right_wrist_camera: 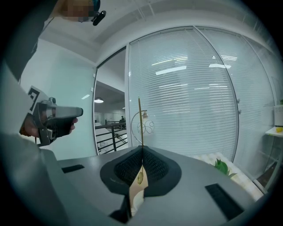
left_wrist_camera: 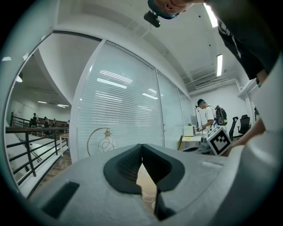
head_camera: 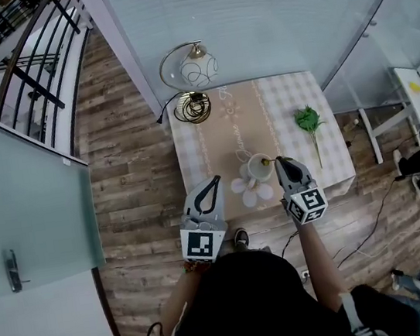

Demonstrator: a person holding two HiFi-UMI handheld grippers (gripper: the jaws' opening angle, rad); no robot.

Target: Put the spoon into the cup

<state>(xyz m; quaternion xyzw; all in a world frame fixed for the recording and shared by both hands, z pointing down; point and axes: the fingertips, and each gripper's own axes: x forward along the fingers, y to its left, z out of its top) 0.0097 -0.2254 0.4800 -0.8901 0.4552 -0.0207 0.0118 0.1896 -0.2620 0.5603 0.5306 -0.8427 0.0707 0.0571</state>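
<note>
Right tongs clamped the spoon, handle straight up mid-frame, by the cup; left tongs closed, empty.

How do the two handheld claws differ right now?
The right gripper is shut on the thin spoon; the left gripper is shut on nothing. The right gripper's tips sit beside the white cup; the left gripper's are apart from it. Both carry marker cubes.

Spoon partly hidden by the right tongs
</note>
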